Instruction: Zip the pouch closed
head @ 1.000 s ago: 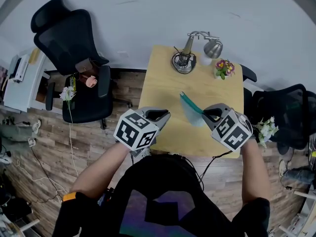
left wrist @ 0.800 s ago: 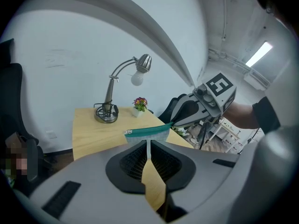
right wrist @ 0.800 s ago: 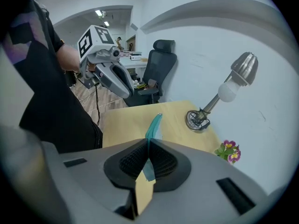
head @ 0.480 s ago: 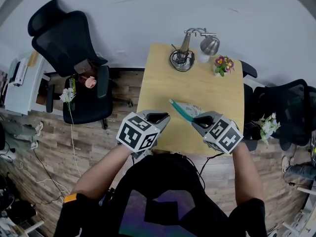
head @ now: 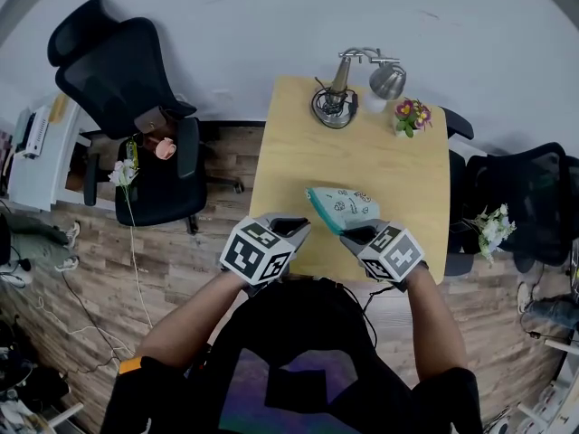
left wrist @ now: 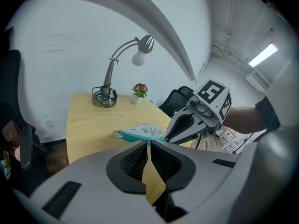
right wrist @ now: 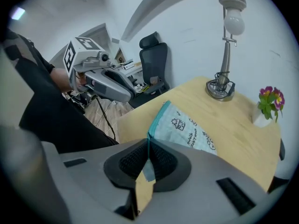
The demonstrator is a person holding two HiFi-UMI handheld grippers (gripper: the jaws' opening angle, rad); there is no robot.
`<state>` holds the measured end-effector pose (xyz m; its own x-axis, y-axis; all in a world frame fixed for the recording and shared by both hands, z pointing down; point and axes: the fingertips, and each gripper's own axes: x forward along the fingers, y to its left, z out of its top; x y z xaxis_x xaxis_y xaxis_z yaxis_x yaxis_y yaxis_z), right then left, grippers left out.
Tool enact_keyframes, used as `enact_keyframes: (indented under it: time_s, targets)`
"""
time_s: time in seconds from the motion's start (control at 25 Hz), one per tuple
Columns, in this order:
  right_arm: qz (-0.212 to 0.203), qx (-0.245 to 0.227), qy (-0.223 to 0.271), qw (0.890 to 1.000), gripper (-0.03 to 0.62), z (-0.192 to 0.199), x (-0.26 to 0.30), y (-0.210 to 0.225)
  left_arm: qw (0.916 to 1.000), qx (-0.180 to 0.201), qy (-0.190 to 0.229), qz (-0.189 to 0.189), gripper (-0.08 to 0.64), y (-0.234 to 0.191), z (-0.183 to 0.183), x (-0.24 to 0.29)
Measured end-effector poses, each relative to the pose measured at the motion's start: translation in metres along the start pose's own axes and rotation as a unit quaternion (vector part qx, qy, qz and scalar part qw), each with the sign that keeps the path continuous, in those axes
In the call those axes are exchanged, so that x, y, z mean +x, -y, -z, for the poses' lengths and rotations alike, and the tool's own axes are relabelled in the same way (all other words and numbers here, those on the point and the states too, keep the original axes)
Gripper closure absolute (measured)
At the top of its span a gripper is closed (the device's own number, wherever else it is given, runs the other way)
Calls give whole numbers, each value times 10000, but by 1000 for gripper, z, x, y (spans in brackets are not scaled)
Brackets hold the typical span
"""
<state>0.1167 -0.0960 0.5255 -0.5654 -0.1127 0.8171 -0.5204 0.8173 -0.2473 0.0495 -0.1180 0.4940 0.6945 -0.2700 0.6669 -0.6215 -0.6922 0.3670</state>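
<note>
Left tool (head: 288, 227) is sitting fully closed with nothing between the pads. Bare wood is showing through the slit in the left gripper view. Its tips are hanging over the near-left edge of the light wooden rectangular bench (head: 362, 152).

Right tool (head: 355, 235) is clamping on the near corner of the pale grey fabric pouch (head: 344, 208), which has a teal zip edge and small black prints. That teal edge is running straight into the jaw gap in the right gripper view. The two tools are standing close together but apart. The left one is pointing at the pouch without gripping it.

The pouch is sitting close to the bench's near edge, right of centre, with the teal edge facing left. Past it the middle of the bench is lying bare, giving open room on all sides.

A silver metal desk lamp on a round base (head: 336, 111) is standing at the far edge, with a small white pot of pink and yellow flowers (head: 409, 116) near the far-right corner. Both are well apart from the pouch.

A black mesh office chair (head: 122, 70) is standing left of the bench on the wood-plank floor (head: 99, 260). A second black chair (head: 520, 197) is crowding the bench's right edge.
</note>
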Motion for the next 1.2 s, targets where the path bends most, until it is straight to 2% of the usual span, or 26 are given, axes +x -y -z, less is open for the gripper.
enact_keyframes:
  time_s: [0.36,0.6,0.72,0.96,1.2]
  targets:
    - [-163,775,13,9969,566,19,39,-9,9991,-217,-361,12,545,-7,40,21]
    - [24,1299,323,9910,563,18,54,-11,9986,-315,-429,22,545,-10,51,26]
    - [135,1367,465,9894,551,15,49,-10,9987,-311,-402,20,545,-9,53,27]
    - [459,1493,1166,9808,480,-8,6,-11,9999,-124,-59,-33,545,2,33,17]
    - [1155,1538,1801,9647,474,-33,-39,-1,9979,183,573,-248,545,15,-7,-2]
